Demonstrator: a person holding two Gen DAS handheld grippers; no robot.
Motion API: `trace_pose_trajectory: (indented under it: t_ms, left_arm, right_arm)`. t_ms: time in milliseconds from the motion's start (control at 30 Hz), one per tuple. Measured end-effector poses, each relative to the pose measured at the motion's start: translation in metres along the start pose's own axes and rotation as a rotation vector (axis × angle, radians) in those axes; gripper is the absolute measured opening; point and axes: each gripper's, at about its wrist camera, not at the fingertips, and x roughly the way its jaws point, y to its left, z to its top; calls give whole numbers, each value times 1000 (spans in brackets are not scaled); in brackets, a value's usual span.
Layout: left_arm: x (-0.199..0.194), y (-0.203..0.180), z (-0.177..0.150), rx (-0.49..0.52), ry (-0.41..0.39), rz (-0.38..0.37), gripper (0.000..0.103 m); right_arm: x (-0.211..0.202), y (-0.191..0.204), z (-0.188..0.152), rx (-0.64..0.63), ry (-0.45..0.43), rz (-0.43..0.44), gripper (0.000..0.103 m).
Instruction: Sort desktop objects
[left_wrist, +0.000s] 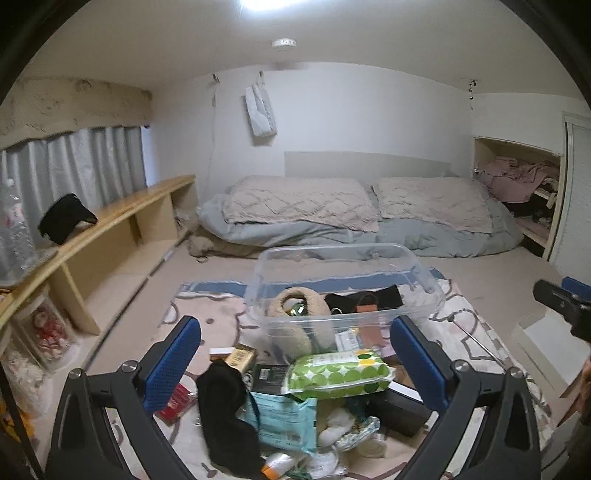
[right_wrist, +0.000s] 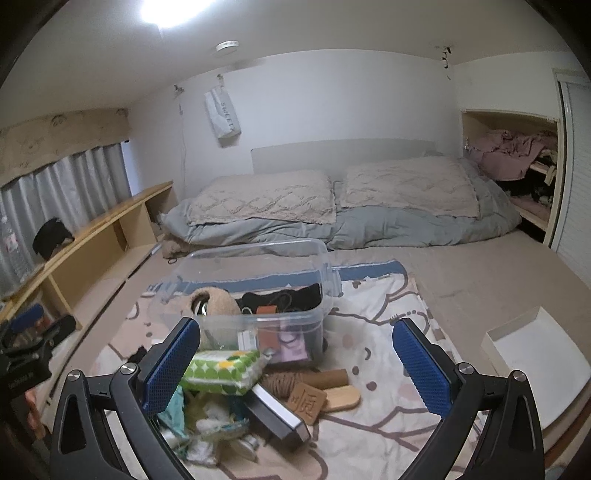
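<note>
left gripper (left_wrist: 295, 354) spread, empty | right gripper (right_wrist: 295, 354) spread, empty | green wipes pack (left_wrist: 338, 374) before clear bin (left_wrist: 347, 321)

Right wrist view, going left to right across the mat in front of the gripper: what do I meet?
Green dotted tissue pack → twine ball → carved wooden block → white tray off the mat's right edge. The clear bin sits behind them.
</note>
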Motion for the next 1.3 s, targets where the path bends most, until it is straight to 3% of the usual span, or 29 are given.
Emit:
trace_pose_trajectory:
  t_ms: [800,1300]
  left_arm:
    - [-67,9,-49,-2,-15,-44,103]
    - [-93,9,-78,14,-52,12,103]
  right_arm:
    - [-67,20,-60,-123,-56,-7,103]
    - [-93,36,-85,-179,-84,-17,103]
